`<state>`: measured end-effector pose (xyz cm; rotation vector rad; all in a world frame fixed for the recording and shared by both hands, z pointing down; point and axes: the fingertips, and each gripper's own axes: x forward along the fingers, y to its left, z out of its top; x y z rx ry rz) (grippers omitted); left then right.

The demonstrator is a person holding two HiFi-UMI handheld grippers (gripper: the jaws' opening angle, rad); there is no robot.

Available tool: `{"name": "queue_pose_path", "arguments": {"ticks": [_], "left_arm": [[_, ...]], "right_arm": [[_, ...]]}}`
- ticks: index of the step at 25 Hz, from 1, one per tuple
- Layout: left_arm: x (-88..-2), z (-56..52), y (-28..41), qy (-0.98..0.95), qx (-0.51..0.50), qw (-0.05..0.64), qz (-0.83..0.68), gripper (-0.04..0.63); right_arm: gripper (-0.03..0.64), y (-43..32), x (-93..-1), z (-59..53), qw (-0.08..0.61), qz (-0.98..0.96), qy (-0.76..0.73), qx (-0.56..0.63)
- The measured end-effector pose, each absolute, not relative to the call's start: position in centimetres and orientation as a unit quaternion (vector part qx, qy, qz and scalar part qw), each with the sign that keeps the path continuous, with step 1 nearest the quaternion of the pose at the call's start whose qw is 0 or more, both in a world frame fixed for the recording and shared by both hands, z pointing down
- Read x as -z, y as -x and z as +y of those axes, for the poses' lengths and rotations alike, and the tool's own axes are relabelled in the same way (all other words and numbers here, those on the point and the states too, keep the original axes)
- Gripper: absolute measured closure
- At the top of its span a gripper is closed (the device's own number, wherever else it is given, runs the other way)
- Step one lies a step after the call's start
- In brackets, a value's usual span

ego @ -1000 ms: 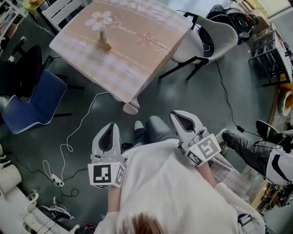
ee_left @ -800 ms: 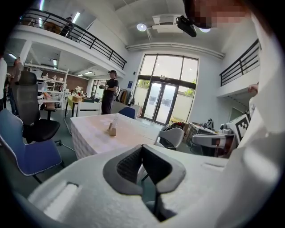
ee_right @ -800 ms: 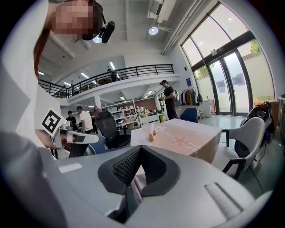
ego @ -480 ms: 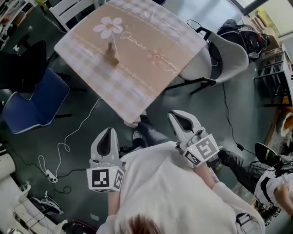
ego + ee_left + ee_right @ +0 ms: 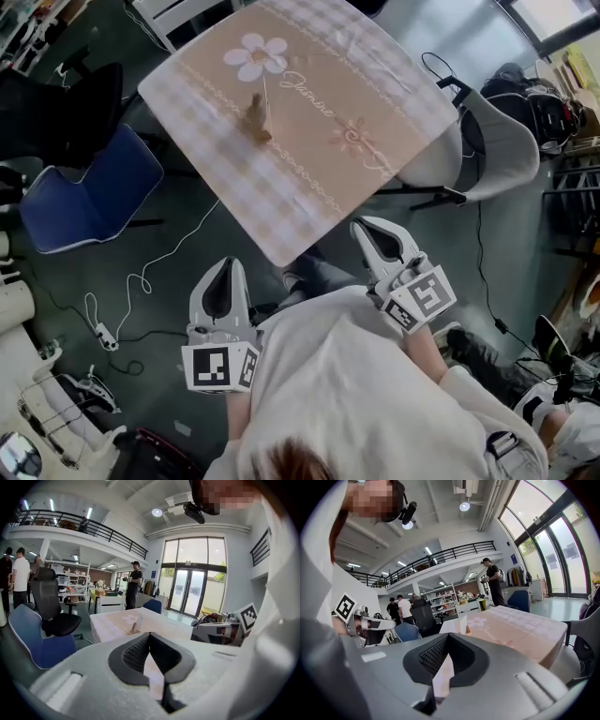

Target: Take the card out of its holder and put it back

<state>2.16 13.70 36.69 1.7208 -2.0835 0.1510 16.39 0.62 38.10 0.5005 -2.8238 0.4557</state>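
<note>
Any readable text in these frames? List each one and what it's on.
"Jasmine" (cursive, best reading, not sharp): on the tablecloth.
card in its holder: any print is too small to read.
left cube, right cube: square marker patterns only, no letters or numbers.
Nothing else is legible in any view.

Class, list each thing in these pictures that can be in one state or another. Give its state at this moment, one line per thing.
card, standing upright in its holder
holder, on the table, card in it
left tongs, shut, nothing between them
right tongs, shut, nothing between them
table, covered by a cloth
blue chair, nobody sitting on it
</note>
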Motion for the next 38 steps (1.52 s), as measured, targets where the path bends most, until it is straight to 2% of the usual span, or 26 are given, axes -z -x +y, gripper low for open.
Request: {"name": "queue_pose_path", "arguments": {"ticks": [10,20,30,38], "left_arm": [[-40.5,13.6,-3.6,-0.620,-0.045,0.276,-0.733,0.592],[-38.2,7.7,-1.8,-0.630,-0.062,0.244,-0.735,0.592],[-37.3,6.7,1.0,-0.619,-0.066,0.237,-0.746,0.592],[-37.1,4.5,3.0,-0.659,-0.042,0.242,-0.711,0.592]], "right_arm": [[0.620,-16.5,-39.8,2.1,0.151,-0.960,-0.170,-0.165],[0.620,-12.7,-38.8,-3.8,0.125,-0.966,-0.159,-0.163],[0.620,-9.5,-38.6,-5.5,0.113,-0.969,-0.148,-0.164],[0.620,-10.5,-38.3,-6.2,0.114,-0.953,-0.229,-0.160]]}}
